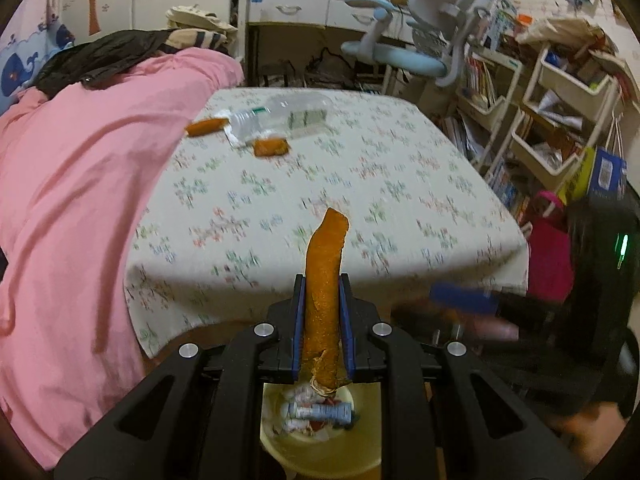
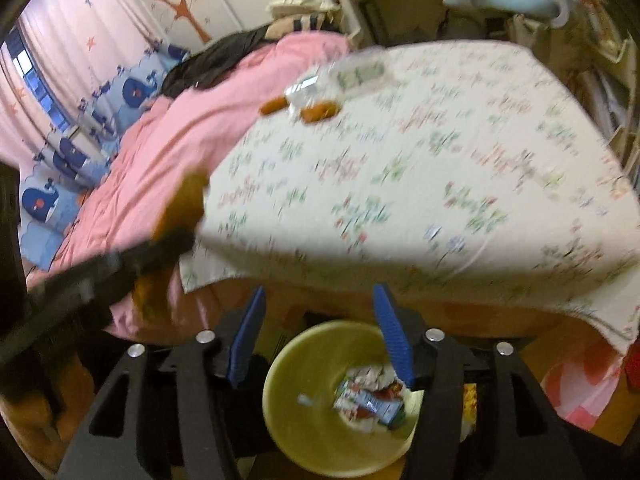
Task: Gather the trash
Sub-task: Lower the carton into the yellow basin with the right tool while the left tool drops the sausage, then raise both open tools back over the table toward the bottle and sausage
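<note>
Setting: a child's bedroom, with a table under a flowered cloth, pink bedding heaped along its left edge and shelving off to the right.

Item, in hand: my left gripper is clamping a long orange peel strip between its blue pads, jaws drawn in narrow against it. I am holding it just above the yellow bin, which is standing on the floor below the table's near edge.

Item, free: my right gripper is hanging over the same bin with its jaws spread and nothing between them.

Already binned: crumpled wrappers are lying at the bottom.

Still on the table, far side: two orange peel pieces and a clear plastic bottle, lying close together.

Progress, by my reckoning: roughly midway; this strip is waiting to drop, and the far cluster is remaining.
</note>
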